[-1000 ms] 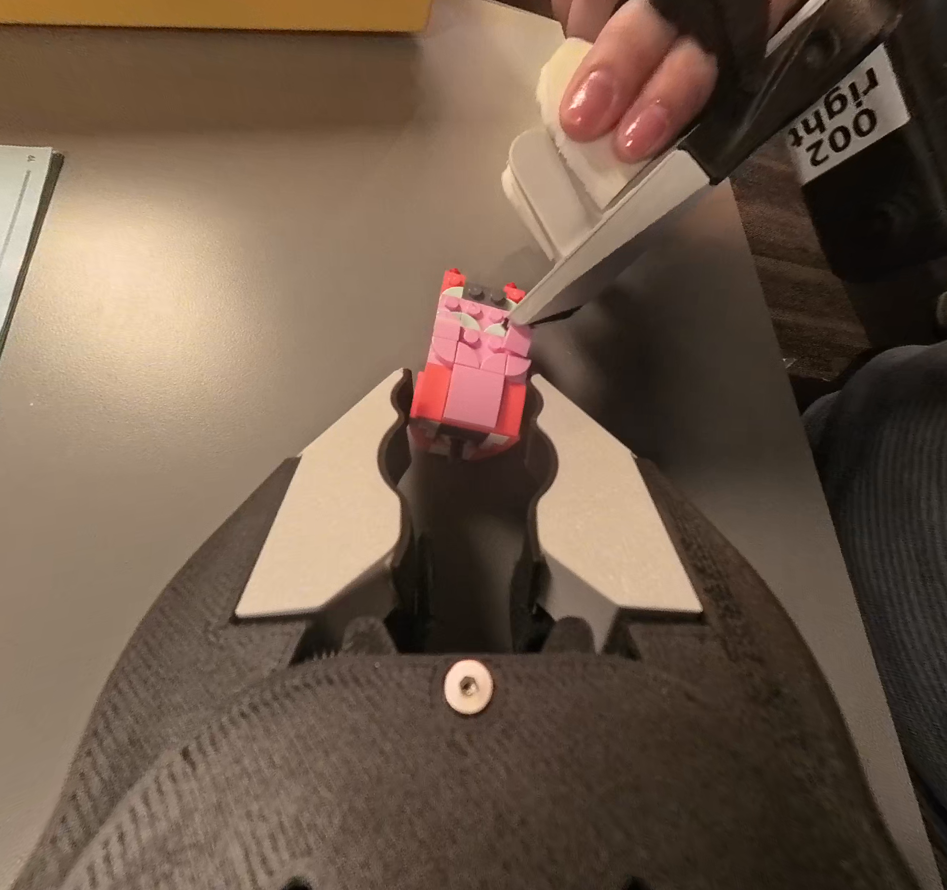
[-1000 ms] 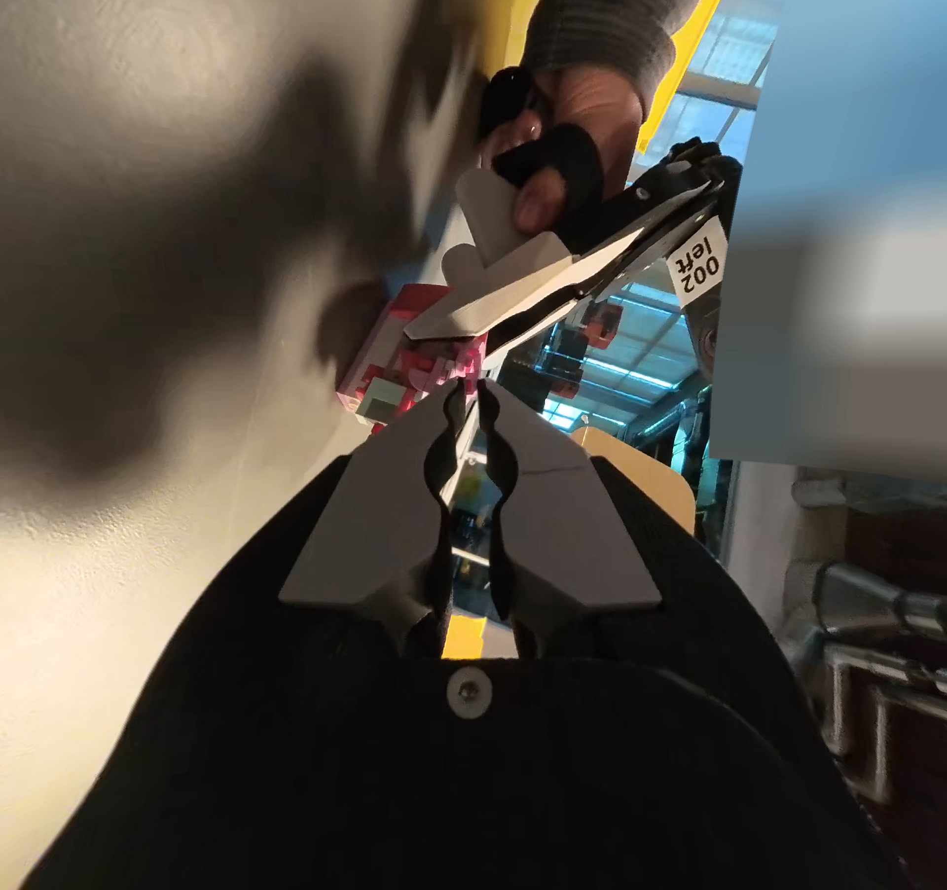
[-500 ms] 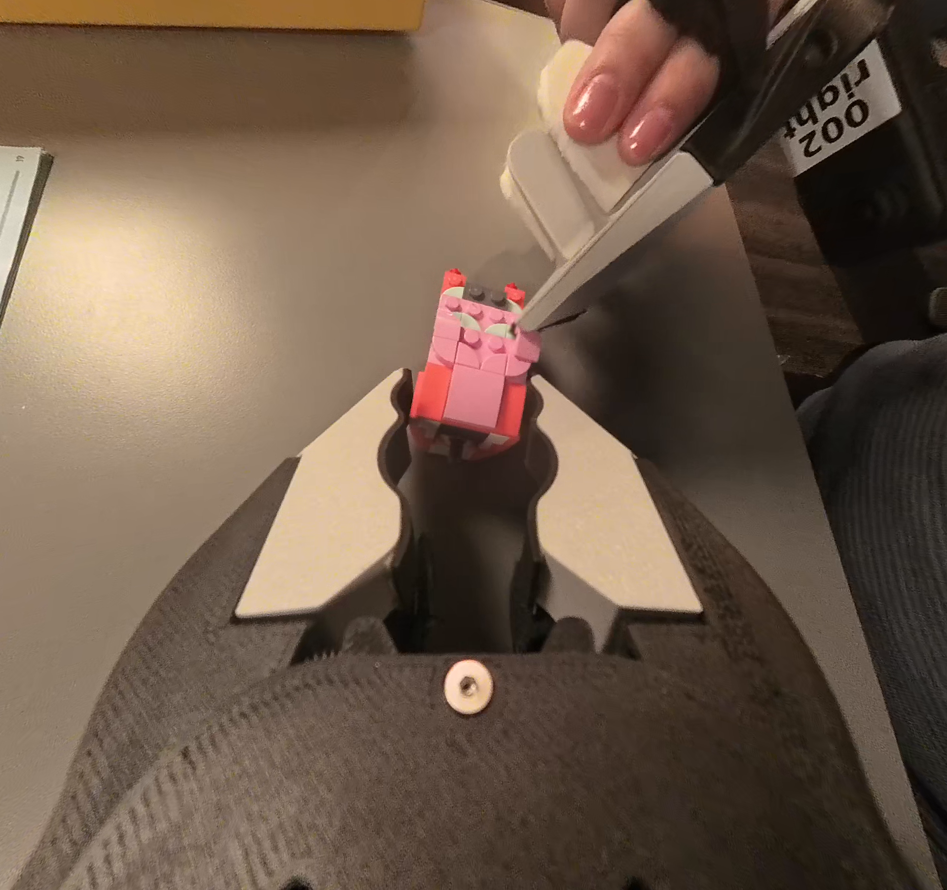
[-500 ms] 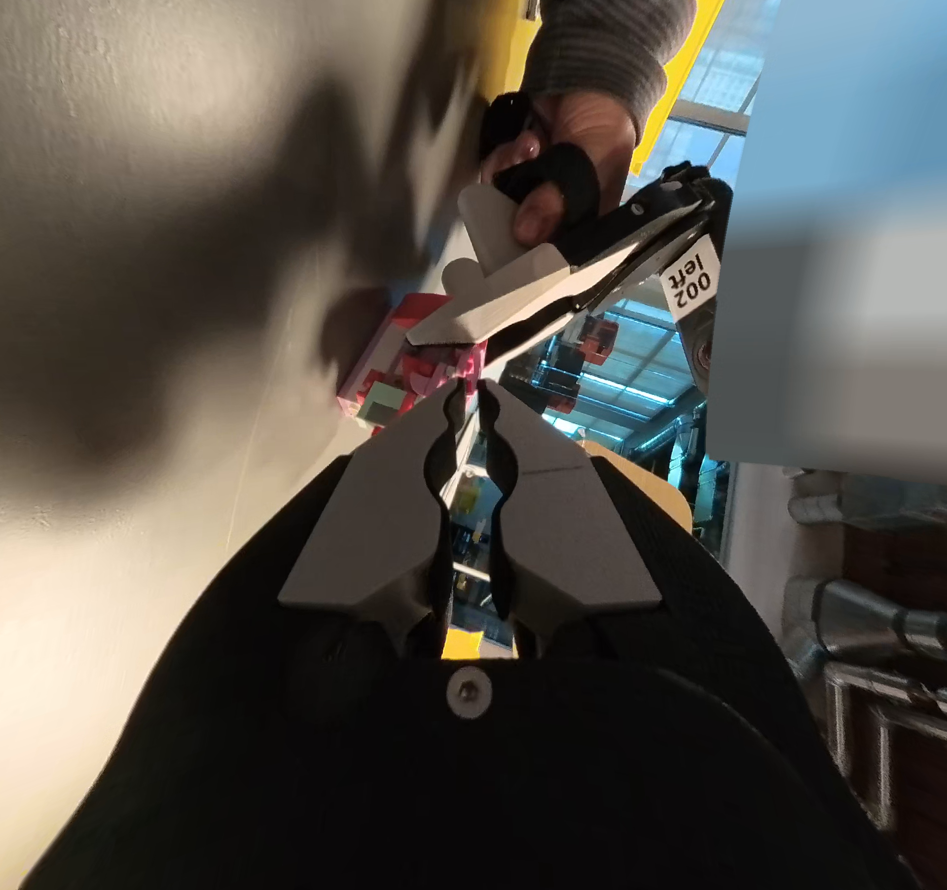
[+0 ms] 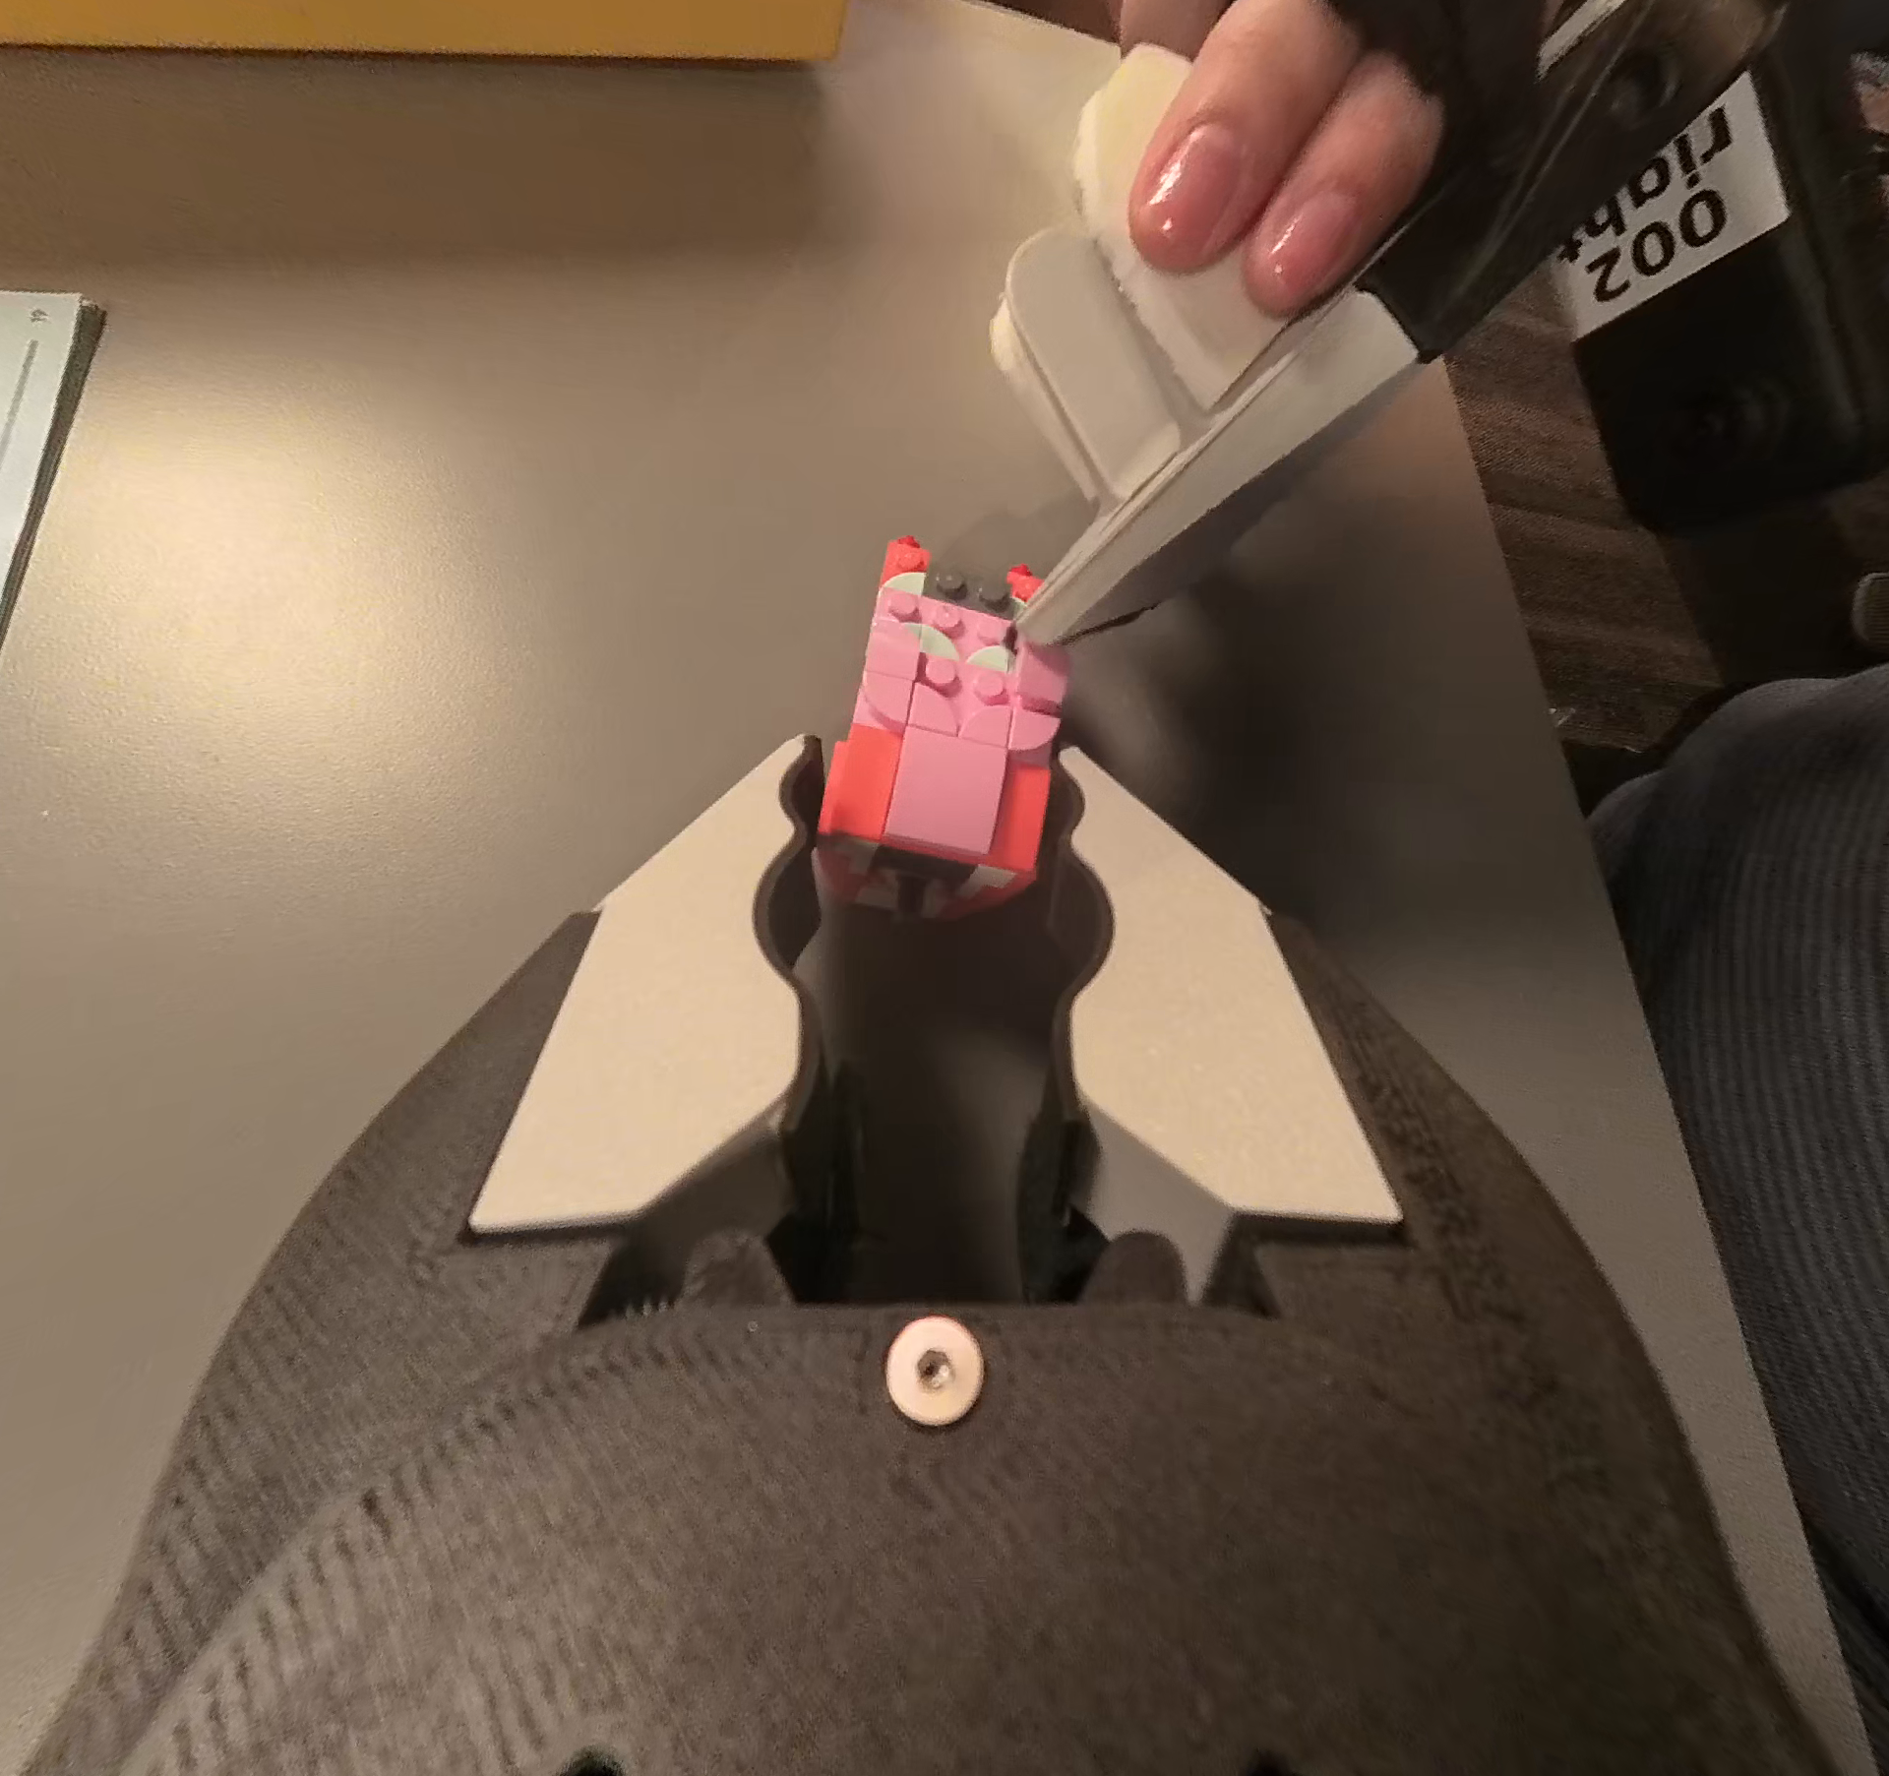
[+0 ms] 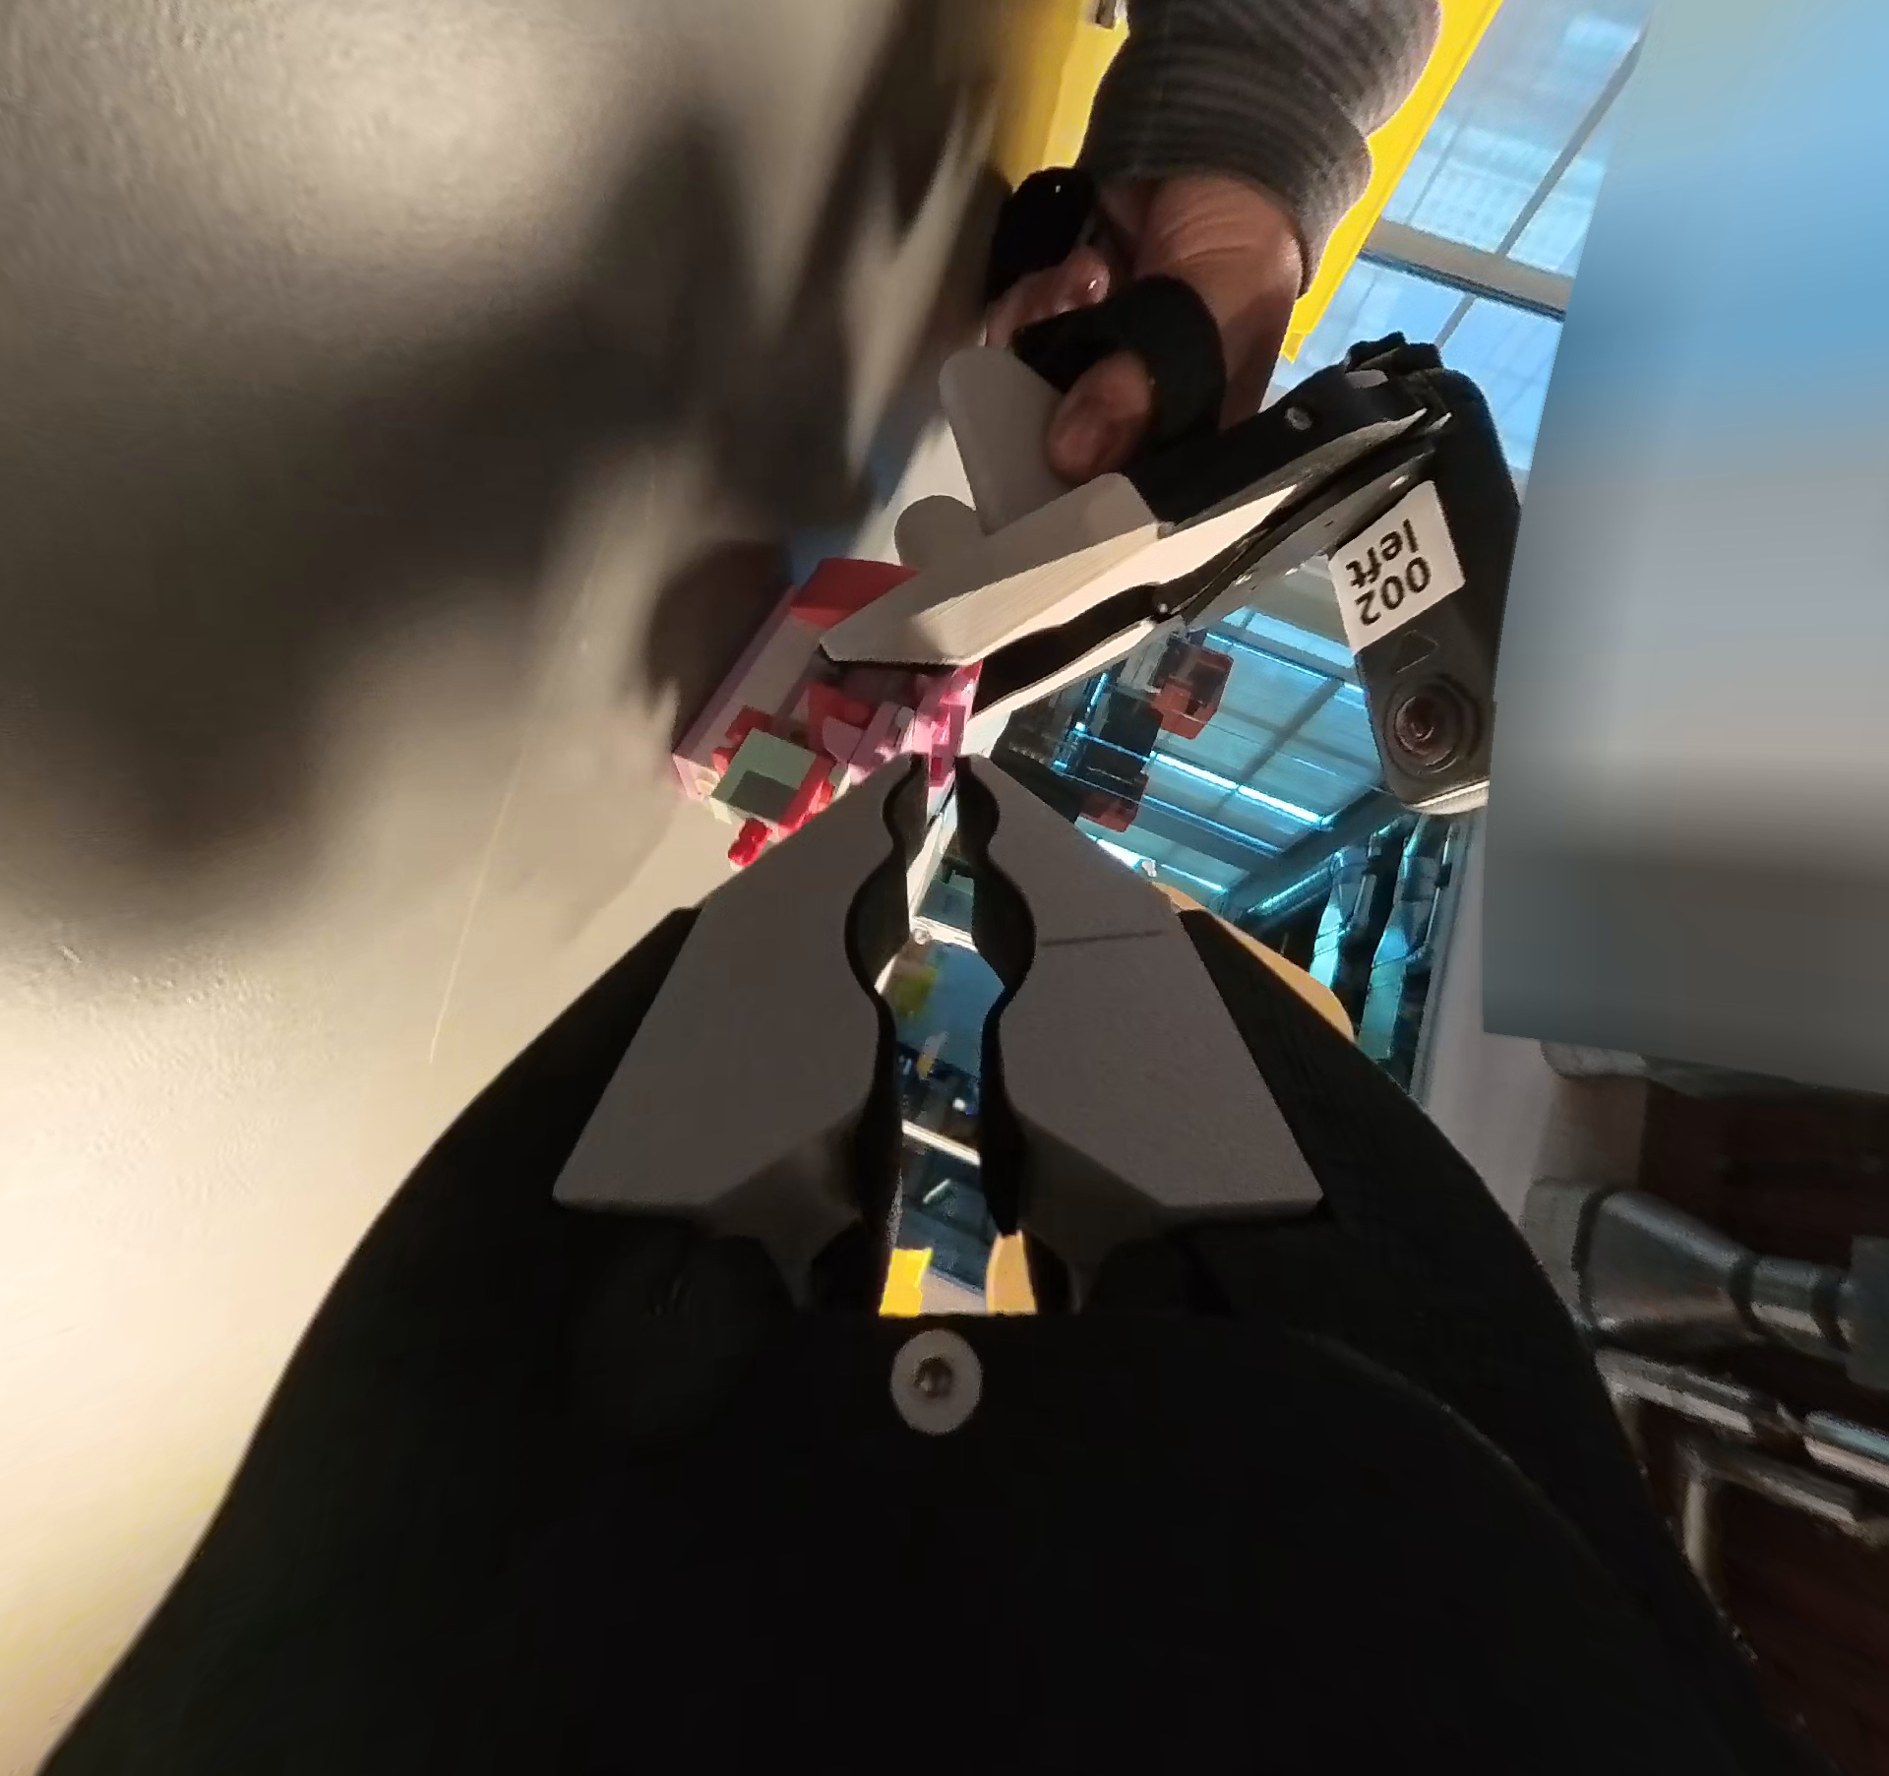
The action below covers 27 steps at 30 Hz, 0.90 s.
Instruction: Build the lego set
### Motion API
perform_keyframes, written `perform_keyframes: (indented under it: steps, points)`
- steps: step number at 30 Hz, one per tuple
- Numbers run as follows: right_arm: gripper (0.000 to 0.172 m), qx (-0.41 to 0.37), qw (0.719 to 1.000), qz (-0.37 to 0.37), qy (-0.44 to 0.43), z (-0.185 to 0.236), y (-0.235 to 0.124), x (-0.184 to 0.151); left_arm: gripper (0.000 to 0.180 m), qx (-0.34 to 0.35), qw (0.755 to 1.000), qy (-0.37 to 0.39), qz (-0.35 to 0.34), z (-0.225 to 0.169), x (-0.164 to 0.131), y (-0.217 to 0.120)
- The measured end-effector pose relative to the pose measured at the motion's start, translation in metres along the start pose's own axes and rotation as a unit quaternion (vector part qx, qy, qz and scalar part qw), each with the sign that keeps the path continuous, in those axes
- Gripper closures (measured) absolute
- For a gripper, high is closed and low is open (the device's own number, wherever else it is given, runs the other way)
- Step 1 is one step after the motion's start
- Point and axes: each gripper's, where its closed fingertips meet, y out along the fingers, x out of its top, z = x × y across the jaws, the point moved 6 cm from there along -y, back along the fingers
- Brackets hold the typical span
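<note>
In the left wrist view, the left gripper (image 5: 935,797) is clamped on the red base of a pink-and-red brick model (image 5: 951,705) held over the grey surface (image 5: 409,500), while the right gripper (image 5: 1032,628), its fingers together, touches its tip to the model's far top corner, beside the dark studs. In the right wrist view, the right gripper (image 6: 935,776) shows nearly closed fingers pinching a small pink piece at the model's (image 6: 818,746) edge, with the left gripper (image 6: 900,648) clamped across it; the model looks largely built, and whether that piece is seated I cannot tell.
</note>
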Motion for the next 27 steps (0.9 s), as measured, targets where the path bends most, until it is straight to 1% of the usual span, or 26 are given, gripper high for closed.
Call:
perform_keyframes:
  steps: [6,10,15,18,21,23,24,25,26,27]
  points:
    - [0.166,0.01,1.0,-0.008,-0.019,-0.002,0.0,-0.001,0.138,0.0,1.0,0.0,0.0,0.0,0.0,0.0]
    - [0.168,0.014,1.0,-0.015,-0.022,-0.004,0.0,0.002,0.138,0.0,1.0,0.0,0.0,0.0,0.0,0.0]
    - [0.169,0.02,1.0,-0.007,-0.014,-0.004,0.001,-0.001,0.138,0.0,1.0,0.0,0.0,0.0,0.0,0.0]
    - [0.169,0.036,0.999,0.006,0.019,-0.003,0.0,-0.005,0.138,0.002,1.0,0.001,0.0,0.0,0.0,0.0]
    - [0.169,0.041,0.993,0.042,0.107,-0.007,-0.008,-0.019,0.138,0.005,1.0,0.001,0.0,0.0,0.0,0.0]
    - [0.169,0.059,0.974,0.073,0.207,-0.007,-0.018,-0.032,0.138,0.006,1.0,0.0,-0.001,0.001,0.0,0.0]
    - [0.168,0.08,0.956,0.084,0.268,-0.004,-0.024,-0.037,0.138,0.006,1.0,0.0,-0.001,0.001,0.0,0.0]
    - [0.167,0.108,0.931,0.086,0.337,0.001,-0.031,-0.04,0.138,0.006,1.0,0.0,-0.001,0.001,0.0,0.0]
    - [0.166,0.146,0.894,0.079,0.415,0.006,-0.039,-0.039,0.138,0.006,1.0,0.0,-0.001,0.001,0.0,0.0]
    - [0.163,0.189,0.843,0.064,0.499,0.011,-0.047,-0.035,0.138,0.006,1.0,0.0,-0.001,0.001,0.0,0.0]
